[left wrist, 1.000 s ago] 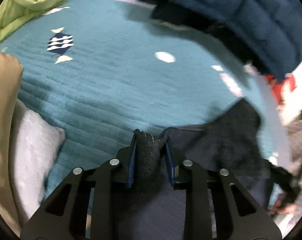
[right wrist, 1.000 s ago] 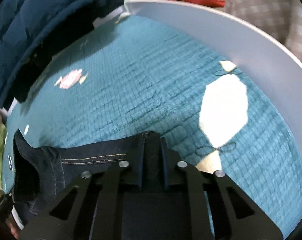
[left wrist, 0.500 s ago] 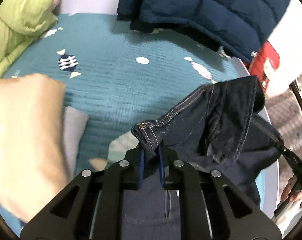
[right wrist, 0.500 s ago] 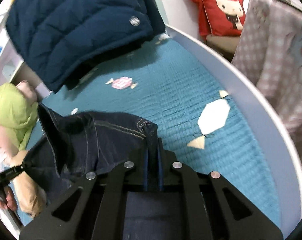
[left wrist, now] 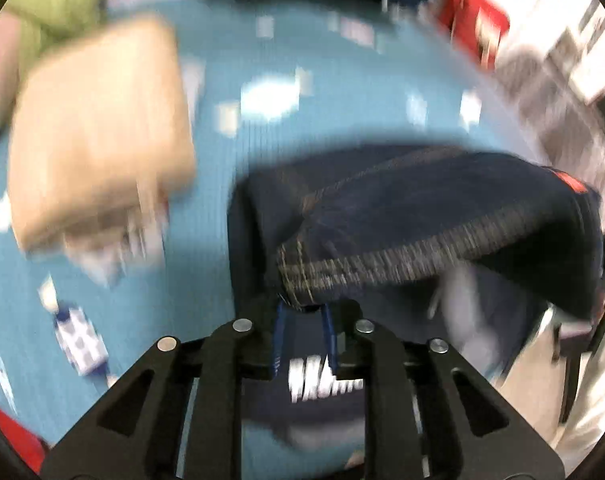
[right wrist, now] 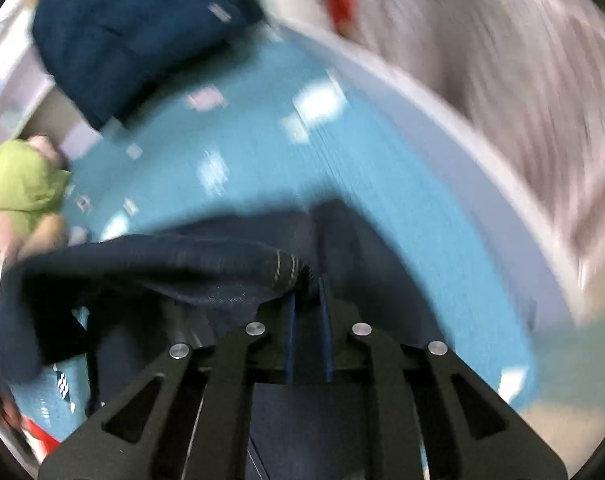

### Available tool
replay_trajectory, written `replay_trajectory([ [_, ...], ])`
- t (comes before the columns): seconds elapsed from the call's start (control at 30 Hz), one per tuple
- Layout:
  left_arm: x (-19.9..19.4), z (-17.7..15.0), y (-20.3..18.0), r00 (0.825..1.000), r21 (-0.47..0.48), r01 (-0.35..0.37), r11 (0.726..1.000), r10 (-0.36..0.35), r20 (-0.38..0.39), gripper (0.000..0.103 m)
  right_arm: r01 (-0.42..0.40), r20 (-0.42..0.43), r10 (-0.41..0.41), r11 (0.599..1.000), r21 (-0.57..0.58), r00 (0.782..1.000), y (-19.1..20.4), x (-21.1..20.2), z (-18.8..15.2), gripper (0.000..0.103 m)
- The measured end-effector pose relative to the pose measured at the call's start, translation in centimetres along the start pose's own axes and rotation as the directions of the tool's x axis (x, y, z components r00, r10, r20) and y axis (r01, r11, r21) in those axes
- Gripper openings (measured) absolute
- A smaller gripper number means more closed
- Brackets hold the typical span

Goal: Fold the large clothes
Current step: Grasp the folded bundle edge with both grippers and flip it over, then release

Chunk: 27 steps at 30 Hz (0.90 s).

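Both grippers hold a pair of dark jeans point(left wrist: 442, 220) aloft over a teal bedspread point(left wrist: 230, 60), the frames heavily smeared by motion. In the left wrist view, the left gripper point(left wrist: 304, 320) has its blue-lined fingers point(left wrist: 279, 332) drawn narrow on a stitched band edge at the lower centre of the frame; from there the denim runs up and to the right as a taut, slightly sagging span. In the right wrist view, the right gripper point(right wrist: 308, 312) pinches a matching stitched corner at the centre of the frame, fingers point(right wrist: 290, 336) likewise drawn in on cloth, and the band stretches away to the left edge. The garment's long axis appears to hang downward from that held edge, with loose denim draping below each gripper, though blur hides how far it clears the bed.

A folded tan garment point(left wrist: 98, 128) lies at the left of the left wrist view; a navy puffer jacket point(right wrist: 142, 32) sits at the upper left of the right wrist view, with a lime-green item point(right wrist: 18, 180) at the far left.

The coming move likely turns on the stretched band between the two grippers: each holds one end, neither nearer, so lowering the jeans flat would call for both to descend together.
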<state>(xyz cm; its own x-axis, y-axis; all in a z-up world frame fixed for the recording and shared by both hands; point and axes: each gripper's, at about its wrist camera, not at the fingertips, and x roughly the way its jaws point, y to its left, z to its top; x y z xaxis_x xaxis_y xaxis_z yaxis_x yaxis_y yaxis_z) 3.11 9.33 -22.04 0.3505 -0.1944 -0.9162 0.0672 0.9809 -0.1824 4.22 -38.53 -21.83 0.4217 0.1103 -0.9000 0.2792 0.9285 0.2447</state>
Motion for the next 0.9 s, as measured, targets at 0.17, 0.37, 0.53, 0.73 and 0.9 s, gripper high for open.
replay_trajectory([
  [0.17,4.9,-6.9,1.6,0.957,-0.027,-0.073,0.997,0.062,-0.284,0.02,0.096,-0.138,-0.073,0.98,0.172,0.988,-3.7,1.6,-6.3,0.025],
  [0.37,1.7,-5.5,1.4,0.977,0.012,-0.049,0.999,0.051,-0.208,0.029,0.051,-0.058,-0.039,0.972,0.228,0.998,-2.7,-1.0,-6.4,0.059],
  [0.53,0.1,-5.0,0.5,0.987,-0.034,0.086,0.996,-0.09,-0.131,0.073,0.068,-0.097,-0.042,0.954,0.292,0.994,-3.5,0.8,-3.8,0.07],
  [0.73,3.7,-5.1,-0.7,0.977,-0.09,0.021,0.996,-0.04,-0.211,0.081,0.084,-0.182,-0.028,0.948,0.308,0.983,-3.5,4.5,-3.4,0.079],
  [0.9,6.5,-5.3,-1.0,0.964,-0.194,-0.059,0.979,0.006,-0.265,0.073,0.111,-0.164,-0.073,0.966,0.232,0.984,-1.2,5.3,-2.4,0.065],
])
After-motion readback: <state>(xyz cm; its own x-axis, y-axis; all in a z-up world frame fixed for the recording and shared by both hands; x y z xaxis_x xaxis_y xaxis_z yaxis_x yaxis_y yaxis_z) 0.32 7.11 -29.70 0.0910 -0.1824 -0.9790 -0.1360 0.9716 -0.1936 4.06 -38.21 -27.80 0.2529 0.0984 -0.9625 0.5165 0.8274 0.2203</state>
